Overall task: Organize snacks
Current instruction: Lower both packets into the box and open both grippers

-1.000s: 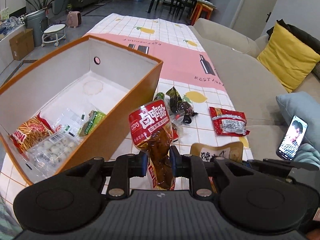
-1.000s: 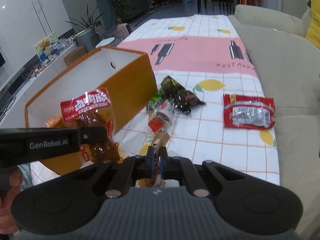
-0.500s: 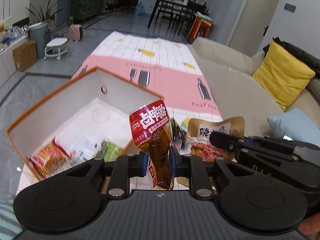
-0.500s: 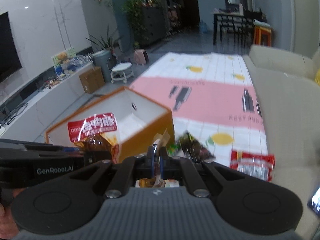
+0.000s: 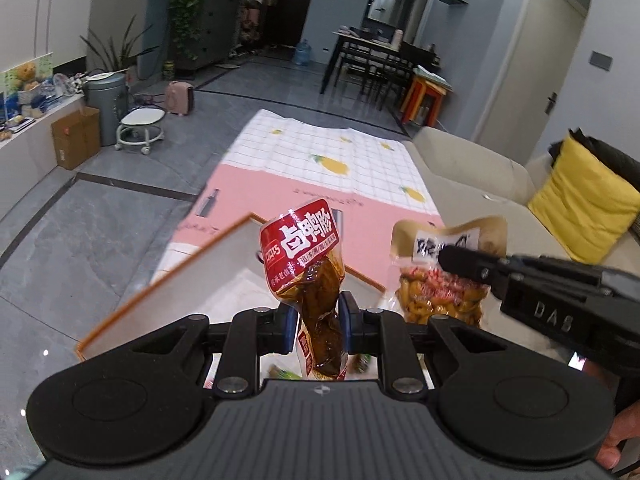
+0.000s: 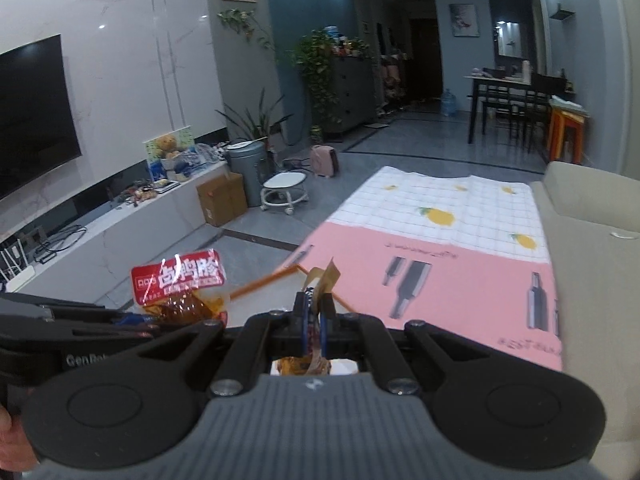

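Both tongs raised, level: left tongs (image 5: 319, 325) clamping red duck pouch (image 5: 310, 276), right tongs (image 6: 315, 322) apparently pinching tan pouch (image 5: 444, 268).

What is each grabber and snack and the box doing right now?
left gripper: shut on the red duck snack pack.
red duck snack pack: lifted, held upright above the box.
right gripper: shut on the tan nut snack bag.
tan nut snack bag: lifted, hanging beside the red pack.
orange box: open on top, below both snacks; contents mostly hidden.
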The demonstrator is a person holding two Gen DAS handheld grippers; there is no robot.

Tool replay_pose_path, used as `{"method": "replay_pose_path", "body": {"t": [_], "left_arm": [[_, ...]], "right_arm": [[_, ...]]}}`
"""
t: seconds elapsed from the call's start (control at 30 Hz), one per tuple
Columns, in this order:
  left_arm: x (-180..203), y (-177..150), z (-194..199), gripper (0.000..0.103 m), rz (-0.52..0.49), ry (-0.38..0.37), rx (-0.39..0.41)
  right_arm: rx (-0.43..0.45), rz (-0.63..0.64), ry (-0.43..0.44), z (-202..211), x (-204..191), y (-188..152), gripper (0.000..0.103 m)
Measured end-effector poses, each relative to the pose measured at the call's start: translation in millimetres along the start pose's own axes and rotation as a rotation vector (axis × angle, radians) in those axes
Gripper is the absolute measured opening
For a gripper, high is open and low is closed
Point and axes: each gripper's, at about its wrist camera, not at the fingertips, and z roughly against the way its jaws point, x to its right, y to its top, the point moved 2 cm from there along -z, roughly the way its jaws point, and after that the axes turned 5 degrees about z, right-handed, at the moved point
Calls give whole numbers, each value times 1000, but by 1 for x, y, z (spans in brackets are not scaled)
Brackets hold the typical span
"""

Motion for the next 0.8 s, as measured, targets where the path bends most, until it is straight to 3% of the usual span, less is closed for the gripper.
{"method": "replay_pose_path", "body": {"t": [0.2,0.47,0.8], "left_arm": [[-19,10,-18,23,-27,41,-28],[-53,0,-73,23,-67,146,-162],[-82,-13,-113,23,-63,175,-296]], "right_arm": [[-44,16,34,-45,-18,9,1],[-152,17,62,-103,-37,-8,0],[-261,-5,82,-156,-48,-34,0]]}}
